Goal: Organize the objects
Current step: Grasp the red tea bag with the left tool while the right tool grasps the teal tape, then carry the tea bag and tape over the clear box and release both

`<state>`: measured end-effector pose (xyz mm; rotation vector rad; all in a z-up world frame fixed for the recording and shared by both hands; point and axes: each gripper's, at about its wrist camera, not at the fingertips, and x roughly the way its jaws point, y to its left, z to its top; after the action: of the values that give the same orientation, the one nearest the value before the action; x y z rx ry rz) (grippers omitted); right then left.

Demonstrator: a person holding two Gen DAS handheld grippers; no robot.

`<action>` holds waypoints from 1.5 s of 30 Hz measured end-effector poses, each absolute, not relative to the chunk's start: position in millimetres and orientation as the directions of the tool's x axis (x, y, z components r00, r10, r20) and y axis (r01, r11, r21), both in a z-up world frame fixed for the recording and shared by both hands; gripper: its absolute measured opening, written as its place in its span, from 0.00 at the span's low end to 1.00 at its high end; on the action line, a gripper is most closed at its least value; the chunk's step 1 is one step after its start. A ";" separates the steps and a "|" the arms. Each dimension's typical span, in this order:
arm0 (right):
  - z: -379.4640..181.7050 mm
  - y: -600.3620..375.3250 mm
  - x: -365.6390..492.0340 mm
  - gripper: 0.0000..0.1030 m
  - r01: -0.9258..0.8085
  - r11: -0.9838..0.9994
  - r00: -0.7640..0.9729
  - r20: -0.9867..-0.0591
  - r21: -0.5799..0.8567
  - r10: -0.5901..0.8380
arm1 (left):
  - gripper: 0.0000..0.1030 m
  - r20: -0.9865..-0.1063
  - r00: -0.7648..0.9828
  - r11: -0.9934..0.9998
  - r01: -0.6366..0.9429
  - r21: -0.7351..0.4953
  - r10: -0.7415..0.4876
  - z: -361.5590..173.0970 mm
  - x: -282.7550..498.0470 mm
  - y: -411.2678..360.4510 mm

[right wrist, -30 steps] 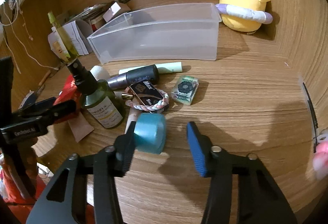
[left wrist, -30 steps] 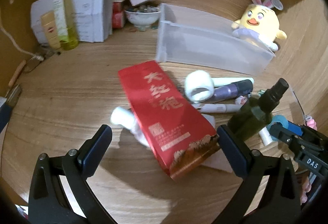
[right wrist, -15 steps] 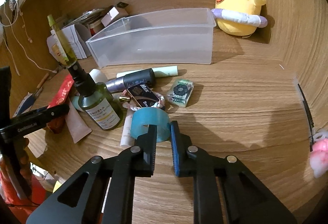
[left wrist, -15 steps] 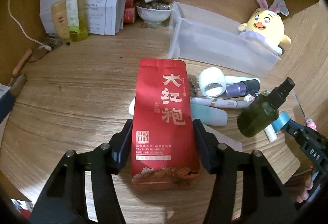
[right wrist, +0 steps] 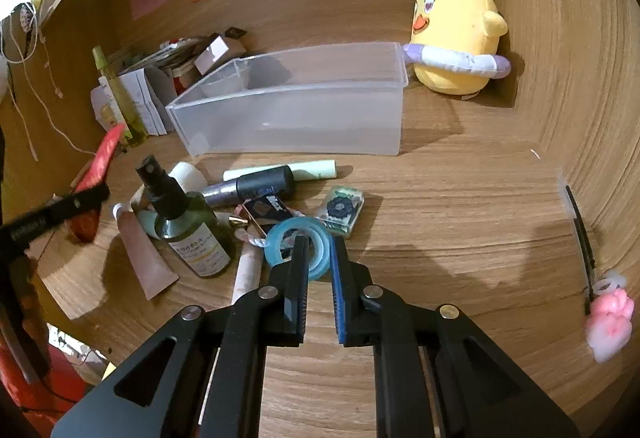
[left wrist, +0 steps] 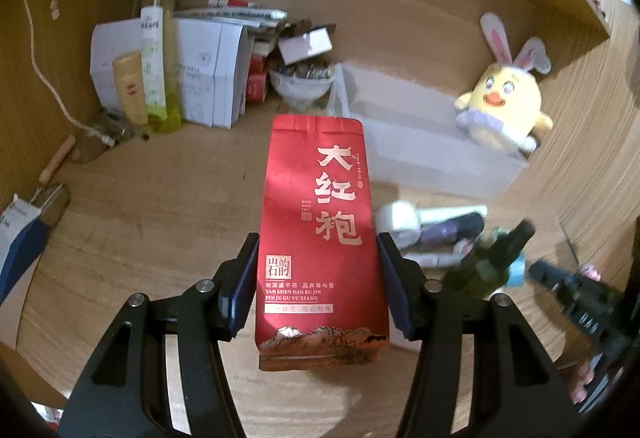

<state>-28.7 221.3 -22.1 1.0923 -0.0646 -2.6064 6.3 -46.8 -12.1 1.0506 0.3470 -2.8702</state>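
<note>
Tea packaging, a red foil pouch (left wrist: 320, 238) with gold characters, is pinched across its width by the left gripper (left wrist: 318, 282); both pads are pressed flat against its side edges, and it is held clear of the wooden desk (left wrist: 160, 197), its sealed top pointing toward the clear plastic bin (right wrist: 296, 117). From the right wrist view the same pouch is seen edge-on, to the left of the bin. The right gripper (right wrist: 320, 270) is closed down on the wall of a light blue tape ring (right wrist: 298, 248), which is gripped between the two nearly touching pads, in front of the bin. The ring sits at the near edge of a cluster in front of the bin: a dark green spray bottle (right wrist: 188, 222) standing upright to its left, a pinkish tube (right wrist: 146, 258) lying beyond that, a dark cylinder (right wrist: 256, 185) and a pale green tube (right wrist: 316, 169) lying closer to the bin, and a small clear case (right wrist: 340, 209) just behind the ring. A yellow chick plush (right wrist: 456, 37) with rabbit ears is seated at the bin's right end.
</note>
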 end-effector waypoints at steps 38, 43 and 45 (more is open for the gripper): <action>42.0 221.4 -77.6 0.29 0.299 -0.944 -0.757 -0.567 0.143 -0.325 | 0.55 -0.574 -0.810 -0.987 -0.035 -0.155 0.119 49.3 -88.2 -18.4; 60.4 216.4 -104.1 0.29 0.310 -0.941 -0.773 -0.539 0.137 -0.333 | 0.55 -0.575 -0.806 -0.985 -0.049 -0.168 0.138 56.5 -103.9 -18.0; 65.5 213.9 -113.0 0.29 0.314 -0.940 -0.777 -0.533 0.131 -0.334 | 0.55 -0.576 -0.805 -0.984 -0.052 -0.169 0.142 58.8 -109.3 -16.9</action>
<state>-113.0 213.9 65.5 0.8122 -0.0496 -2.6753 -109.3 -16.9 58.8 1.0005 0.2356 -3.0769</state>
